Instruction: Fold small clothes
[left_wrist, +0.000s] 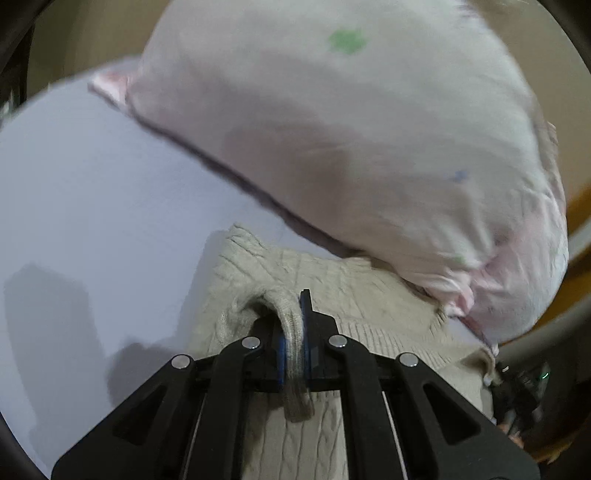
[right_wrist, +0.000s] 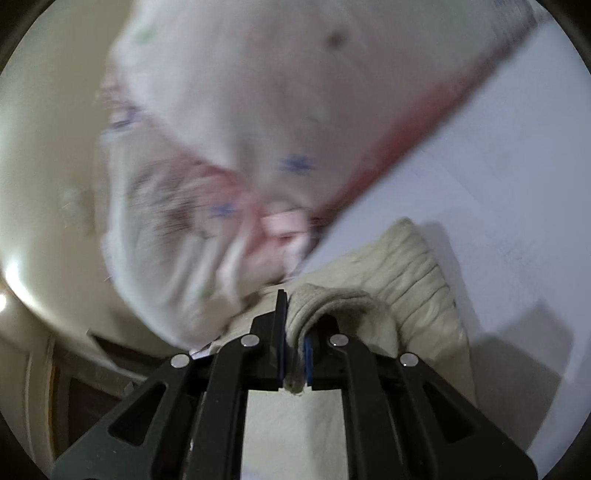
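Observation:
A beige cable-knit sweater (left_wrist: 295, 280) lies on a pale lilac table (left_wrist: 92, 184). My left gripper (left_wrist: 293, 347) is shut on a ribbed fold of its edge. In the right wrist view the same beige sweater (right_wrist: 410, 266) shows, and my right gripper (right_wrist: 295, 350) is shut on another fold of its edge. A white and pink garment with small green and blue prints (left_wrist: 351, 129) lies beyond the sweater, blurred; it also shows in the right wrist view (right_wrist: 229, 110).
The table edge curves along the far side (left_wrist: 74, 79), with a beige floor or wall behind. Dark furniture sits low left in the right wrist view (right_wrist: 92, 369). Bare table surface lies to the right there (right_wrist: 498, 166).

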